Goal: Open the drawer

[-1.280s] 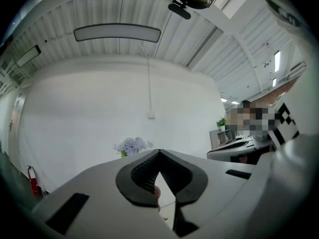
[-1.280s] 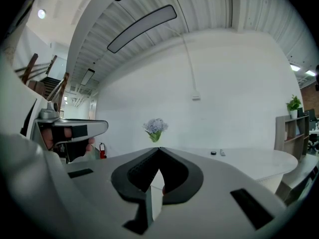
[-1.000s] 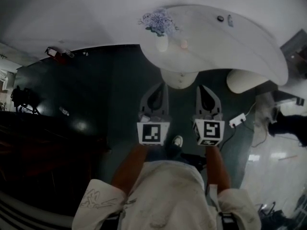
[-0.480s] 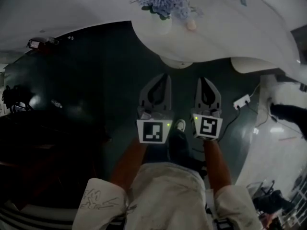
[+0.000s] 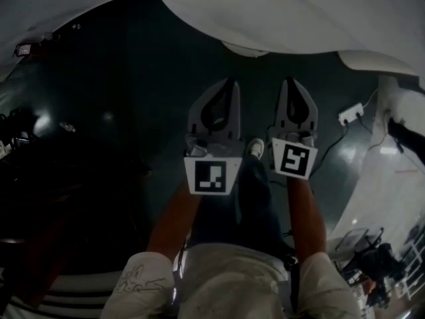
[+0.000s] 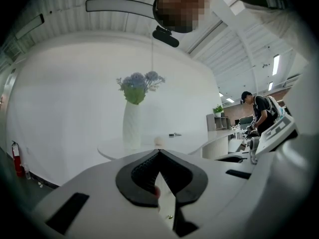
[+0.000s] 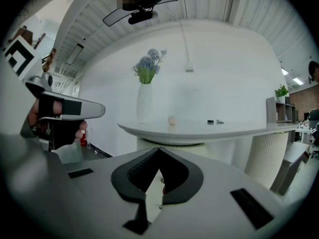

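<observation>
I am not finding the drawer in any view, so I cannot tell where it is; I am holding two grippers side by side, the left gripper and the right gripper, each with jaws pressed together at the tips and gripping nothing. Ahead of them one white table is carrying one vase, one small ball and two small dark things. Compared with a second ago, the table is sitting higher in the head view, and the vase is no longer showing there.

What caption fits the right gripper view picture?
Shut right tool faces a white table holding a flower vase.
</observation>
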Demonstrator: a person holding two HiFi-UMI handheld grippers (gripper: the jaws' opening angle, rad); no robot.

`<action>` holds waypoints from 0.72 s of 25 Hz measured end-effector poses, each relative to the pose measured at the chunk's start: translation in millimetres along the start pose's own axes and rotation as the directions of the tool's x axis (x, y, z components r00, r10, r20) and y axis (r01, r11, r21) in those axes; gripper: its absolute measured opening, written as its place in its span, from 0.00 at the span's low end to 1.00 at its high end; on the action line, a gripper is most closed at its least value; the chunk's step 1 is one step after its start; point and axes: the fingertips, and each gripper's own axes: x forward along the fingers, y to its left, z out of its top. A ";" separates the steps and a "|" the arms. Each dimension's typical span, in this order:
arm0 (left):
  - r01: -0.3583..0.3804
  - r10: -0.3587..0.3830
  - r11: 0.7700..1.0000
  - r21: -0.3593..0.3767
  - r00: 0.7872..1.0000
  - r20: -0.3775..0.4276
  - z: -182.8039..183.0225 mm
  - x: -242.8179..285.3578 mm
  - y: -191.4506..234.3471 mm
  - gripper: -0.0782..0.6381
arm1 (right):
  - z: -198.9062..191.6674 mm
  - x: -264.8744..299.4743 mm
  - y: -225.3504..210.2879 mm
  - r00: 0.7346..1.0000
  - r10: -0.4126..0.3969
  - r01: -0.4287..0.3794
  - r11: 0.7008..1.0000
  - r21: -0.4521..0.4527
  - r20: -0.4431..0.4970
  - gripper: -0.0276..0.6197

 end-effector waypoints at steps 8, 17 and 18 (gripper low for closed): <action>0.000 0.001 1.000 0.016 1.000 -0.016 -79.0 5.4 0.8 0.10 | -69.7 17.2 1.7 1.000 -0.028 0.028 1.000 -0.002 0.000 0.05; -0.010 0.010 1.000 0.012 1.000 0.010 -118.3 14.2 0.8 0.10 | -119.3 28.3 6.4 0.999 -0.039 0.039 0.999 0.014 -0.026 0.05; -0.011 0.011 1.000 0.006 1.000 0.012 -120.4 14.1 0.7 0.10 | -122.6 31.3 5.1 0.999 -0.042 0.042 0.999 0.018 -0.030 0.05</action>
